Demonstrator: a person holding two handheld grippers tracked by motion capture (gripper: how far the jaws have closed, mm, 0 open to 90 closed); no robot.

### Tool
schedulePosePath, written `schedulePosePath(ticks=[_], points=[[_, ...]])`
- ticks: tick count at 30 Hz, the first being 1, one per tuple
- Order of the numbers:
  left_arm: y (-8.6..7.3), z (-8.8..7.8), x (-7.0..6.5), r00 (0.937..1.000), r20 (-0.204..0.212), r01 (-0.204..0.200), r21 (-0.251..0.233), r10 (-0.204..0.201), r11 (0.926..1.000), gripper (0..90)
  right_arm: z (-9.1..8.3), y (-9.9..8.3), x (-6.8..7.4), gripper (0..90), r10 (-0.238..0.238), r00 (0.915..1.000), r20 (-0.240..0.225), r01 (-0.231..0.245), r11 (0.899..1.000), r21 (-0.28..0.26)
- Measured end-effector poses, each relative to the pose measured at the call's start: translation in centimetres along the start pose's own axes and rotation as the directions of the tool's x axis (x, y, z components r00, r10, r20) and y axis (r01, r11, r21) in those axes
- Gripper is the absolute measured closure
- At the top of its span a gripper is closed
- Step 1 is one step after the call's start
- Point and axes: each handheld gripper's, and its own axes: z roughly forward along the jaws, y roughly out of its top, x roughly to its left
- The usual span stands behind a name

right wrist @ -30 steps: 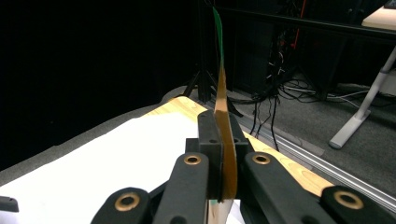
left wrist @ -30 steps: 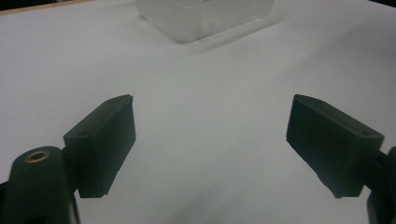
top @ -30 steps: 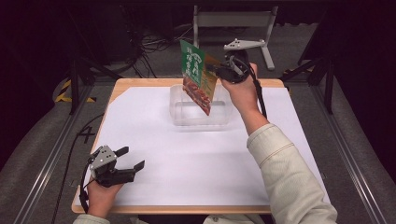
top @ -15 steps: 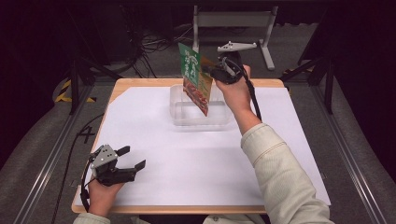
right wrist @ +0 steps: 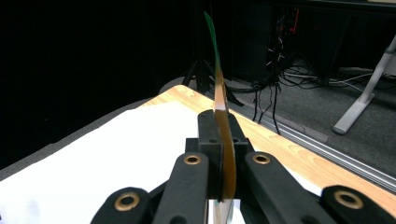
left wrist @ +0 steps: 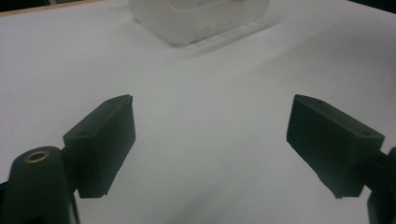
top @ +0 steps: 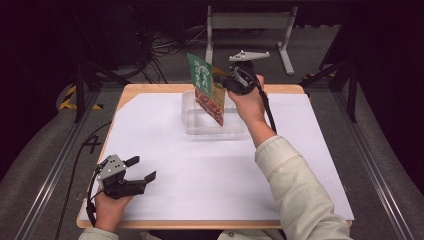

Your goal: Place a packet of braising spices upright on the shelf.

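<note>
Above the clear container (top: 212,122), the right gripper (top: 226,84) is clamping a green food packet (top: 206,87), hiding the container's far wall. Its print is blurring. Near the table's front edge, the left gripper (top: 140,170) is sitting wide open, empty.

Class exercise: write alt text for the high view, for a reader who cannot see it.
The right gripper holds a green and red packet upright above a clear plastic box on a white-covered table. The left gripper rests near the front edge, jaws open with nothing between them.

Clear bin (left wrist: 201,18) cut off by the left gripper view's top edge, packet (right wrist: 223,140) edge-on in the right gripper view, its print unseen, packet lettering too small in the high view
</note>
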Motion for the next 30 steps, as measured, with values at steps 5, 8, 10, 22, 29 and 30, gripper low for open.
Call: schedulePosePath(ticks=[5,8,10,22,29,30], points=[[0.0,0.1,0.1,1.0,0.001,-0.004,0.005,0.004,1.0,16.1,0.3,-0.5,-0.1,90.0,0.007,1.0,-0.003,-0.007,1.0,0.008],[0.0,0.1,0.1,1.0,0.001,-0.009,0.006,0.009,0.9999,16.1,0.4,-0.8,-0.2,90.0,0.012,0.9999,-0.005,-0.012,1.0,0.006],[0.0,0.1,0.1,1.0,0.0,-0.009,0.005,0.009,0.9999,16.1,0.4,-1.0,-0.3,90.0,0.014,0.9999,-0.005,-0.013,1.0,0.006],[0.1,0.2,0.0,1.0,0.002,-0.005,0.006,0.005,1.0,16.1,0.5,-2.1,-0.9,90.0,0.046,0.9989,-0.011,-0.046,0.999,0.008],[0.1,0.2,0.0,1.0,0.001,-0.006,0.006,0.006,1.0,16.1,0.4,-2.5,-1.1,89.8,0.055,0.9985,-0.003,-0.055,0.998,0.015],[0.1,0.2,0.0,1.0,0.002,-0.003,0.006,0.003,1.0,16.1,0.4,-2.6,-1.2,89.8,0.054,0.9985,-0.002,-0.054,0.998,0.015]])
